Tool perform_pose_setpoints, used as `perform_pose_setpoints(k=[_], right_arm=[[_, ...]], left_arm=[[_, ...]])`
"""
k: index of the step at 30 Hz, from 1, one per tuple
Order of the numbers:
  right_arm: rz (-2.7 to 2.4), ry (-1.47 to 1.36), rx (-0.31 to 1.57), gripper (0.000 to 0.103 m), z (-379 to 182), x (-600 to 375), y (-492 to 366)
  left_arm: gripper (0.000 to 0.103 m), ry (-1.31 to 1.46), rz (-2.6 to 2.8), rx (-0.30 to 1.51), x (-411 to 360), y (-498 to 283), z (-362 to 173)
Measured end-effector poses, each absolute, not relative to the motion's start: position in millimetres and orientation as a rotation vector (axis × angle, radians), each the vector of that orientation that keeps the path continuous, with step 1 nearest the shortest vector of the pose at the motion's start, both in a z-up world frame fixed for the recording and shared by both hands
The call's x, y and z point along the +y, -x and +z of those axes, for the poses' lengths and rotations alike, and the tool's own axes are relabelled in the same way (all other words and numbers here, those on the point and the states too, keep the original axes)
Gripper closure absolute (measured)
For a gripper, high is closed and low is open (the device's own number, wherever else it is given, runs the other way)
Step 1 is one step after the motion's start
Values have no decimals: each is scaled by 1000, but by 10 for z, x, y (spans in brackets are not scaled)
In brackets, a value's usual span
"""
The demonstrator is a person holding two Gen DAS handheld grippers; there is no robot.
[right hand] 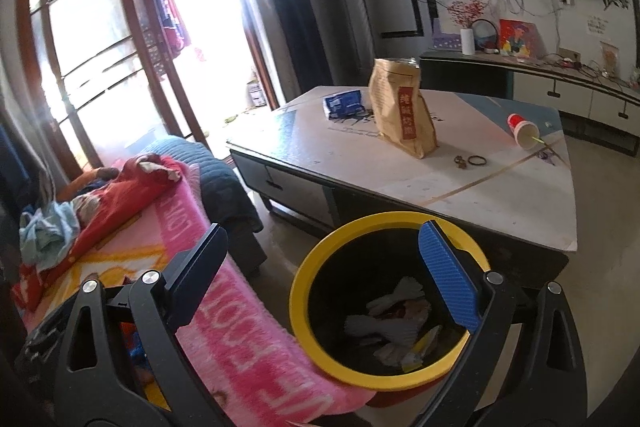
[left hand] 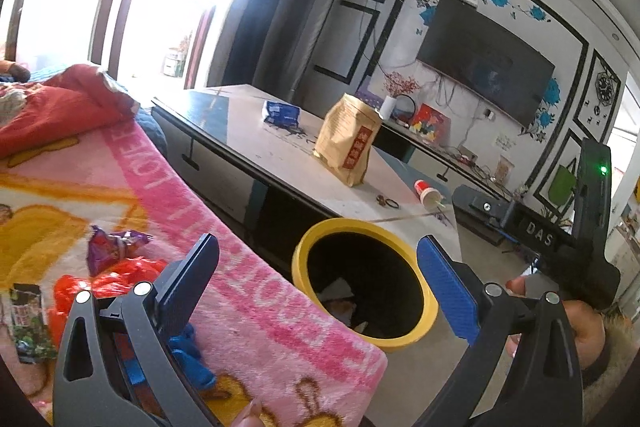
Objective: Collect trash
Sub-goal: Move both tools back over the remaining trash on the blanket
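A yellow-rimmed black trash bin [left hand: 298,259] [right hand: 298,291] stands on the floor between the pink blanket and the low table, with crumpled white paper [right hand: 384,323] inside. My left gripper [left hand: 320,283] is open and empty, hovering over the blanket's edge beside the bin. My right gripper [right hand: 324,275] is open and empty above the bin's rim. On the blanket [left hand: 248,291] lie a purple wrapper [left hand: 108,247], an orange plastic bag [left hand: 104,283] and a dark snack packet [left hand: 28,323]. The table [right hand: 500,195] holds a brown paper bag [right hand: 400,111], a blue packet [right hand: 344,103] and a tipped red-and-white cup [right hand: 522,131].
A red cloth [left hand: 60,103] and bundled clothes [right hand: 48,231] pile at the blanket's far end. Small rings [right hand: 476,159] lie on the table. A TV stand [right hand: 560,87] lines the far wall, and a glass door [right hand: 120,39] is at the left. A hand [left hand: 584,323] grips the other gripper's handle.
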State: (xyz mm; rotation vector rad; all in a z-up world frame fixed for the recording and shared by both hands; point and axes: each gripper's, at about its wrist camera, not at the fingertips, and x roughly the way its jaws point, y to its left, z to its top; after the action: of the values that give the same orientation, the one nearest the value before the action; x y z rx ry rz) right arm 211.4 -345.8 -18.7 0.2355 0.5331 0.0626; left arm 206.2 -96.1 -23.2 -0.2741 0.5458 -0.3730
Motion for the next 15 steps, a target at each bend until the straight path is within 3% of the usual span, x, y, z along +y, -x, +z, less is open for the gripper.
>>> perform_pose_setpoints(k=[15], right_arm=[[225,-164,505,12,-115,-2880,-1923]], left_arm=[[7,289,-244,509,-436,-1810,-162]])
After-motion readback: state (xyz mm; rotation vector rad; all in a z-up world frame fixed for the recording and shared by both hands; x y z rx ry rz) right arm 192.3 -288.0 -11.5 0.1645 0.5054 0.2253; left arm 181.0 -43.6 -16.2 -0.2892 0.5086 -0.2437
